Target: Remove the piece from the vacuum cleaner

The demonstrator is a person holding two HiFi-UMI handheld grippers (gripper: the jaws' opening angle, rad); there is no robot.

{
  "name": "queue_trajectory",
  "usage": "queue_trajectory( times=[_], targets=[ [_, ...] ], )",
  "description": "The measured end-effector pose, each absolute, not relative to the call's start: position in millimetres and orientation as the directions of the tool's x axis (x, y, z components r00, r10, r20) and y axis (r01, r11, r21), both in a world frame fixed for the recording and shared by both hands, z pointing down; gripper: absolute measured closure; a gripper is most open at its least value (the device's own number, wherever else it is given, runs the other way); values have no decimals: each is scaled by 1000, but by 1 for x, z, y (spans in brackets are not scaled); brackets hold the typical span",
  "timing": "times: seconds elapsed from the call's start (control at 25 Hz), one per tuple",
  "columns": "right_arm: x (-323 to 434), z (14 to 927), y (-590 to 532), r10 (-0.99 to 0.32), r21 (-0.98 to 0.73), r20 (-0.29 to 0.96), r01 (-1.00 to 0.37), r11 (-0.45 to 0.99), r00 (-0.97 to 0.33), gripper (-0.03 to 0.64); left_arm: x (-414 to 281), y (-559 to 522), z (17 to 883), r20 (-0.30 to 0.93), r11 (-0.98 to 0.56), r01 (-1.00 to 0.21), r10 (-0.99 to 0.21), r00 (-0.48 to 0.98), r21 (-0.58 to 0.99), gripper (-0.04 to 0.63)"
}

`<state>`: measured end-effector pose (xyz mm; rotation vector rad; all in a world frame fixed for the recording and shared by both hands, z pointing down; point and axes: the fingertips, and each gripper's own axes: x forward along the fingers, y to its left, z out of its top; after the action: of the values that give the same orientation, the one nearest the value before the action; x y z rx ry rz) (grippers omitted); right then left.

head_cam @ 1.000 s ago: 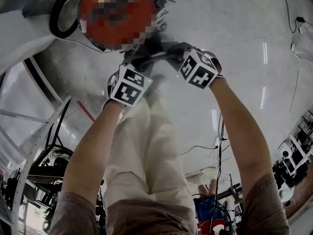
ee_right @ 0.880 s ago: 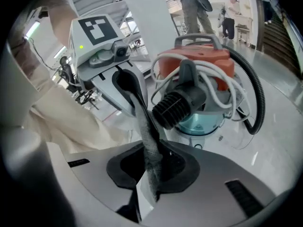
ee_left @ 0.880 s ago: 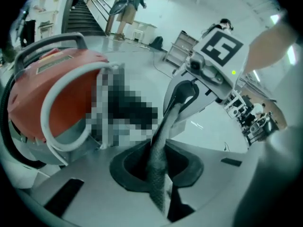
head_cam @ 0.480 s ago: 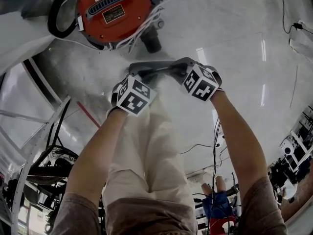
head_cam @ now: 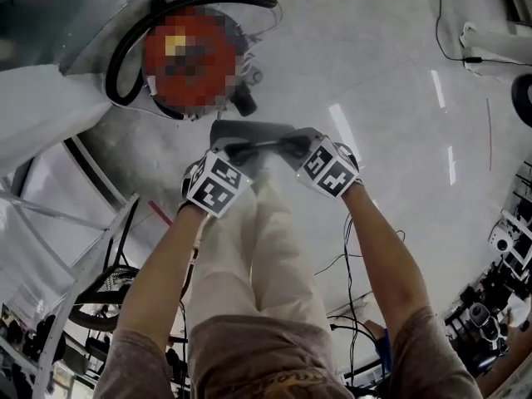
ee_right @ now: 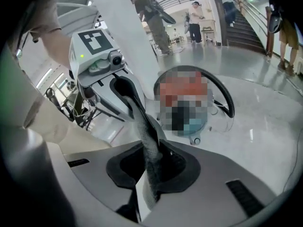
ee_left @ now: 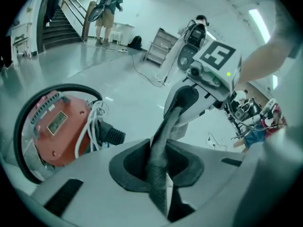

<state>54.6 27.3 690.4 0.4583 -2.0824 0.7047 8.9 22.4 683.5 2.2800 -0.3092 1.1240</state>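
Both my tongs had the piece (head_cam: 252, 130) between them, one at each end. It was a flat grey panel, held roughly level in front of me above the floor (head_cam: 382, 65). It was clear of the vacuum (ee_left: 56, 126) and touched nothing but the tongs.

My left tongs (head_cam: 236, 150) pinched its left end and my right tongs (head_cam: 293, 145) its right end. Seen along either pair of jaws, the piece ran edge-on as a thin, dark, rough-textured strip from one tongs straight across to the other. The black pads lay against both its faces. On both tongs the jaws were easing open a touch, yet the pads pressed on the piece and it hung from them.

The vacuum stood on the floor just beyond the piece, near it but apart, a little to my left. It was a round red drum with a label on top. A black hose (ee_left: 61, 86) curved around its far side. A white cord (ee_left: 92, 122) was bunched on the side nearest the piece, beside a black ribbed socket (ee_left: 111, 135).

My trousers (head_cam: 266, 248) showed below the tongs, and a few thin cables (head_cam: 366, 252) trailed over the floor to my right. Far back in the hall, stairs (ee_left: 59, 25) rose along the wall, with a person (ee_left: 108, 13) standing near their foot.
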Motion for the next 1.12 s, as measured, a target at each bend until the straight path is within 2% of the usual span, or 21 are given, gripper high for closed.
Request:
queue_trajectory(
  times=[0.24, 0.6, 0.84, 1.12],
  targets=[
    [61, 585, 11, -173, -311, 792, -632, 710, -585, 563, 13, 7, 581, 771, -835, -398, 49, 635, 381, 539],
    [75, 426, -38, -386, -199, 736, -722, 662, -557, 561, 26, -44, 421, 720, -893, -323, 1, 694, 313, 537],
    [82, 333, -71, -534, -167, 642, -780, 604, -551, 558, 35, -86, 327, 659, -918, -317, -87, 747, 238, 522],
    [87, 231, -71, -653, -215, 472, -796, 566, -592, 535, 36, -85, 237, 549, -942, -241, -76, 832, 235, 515]
  ],
)
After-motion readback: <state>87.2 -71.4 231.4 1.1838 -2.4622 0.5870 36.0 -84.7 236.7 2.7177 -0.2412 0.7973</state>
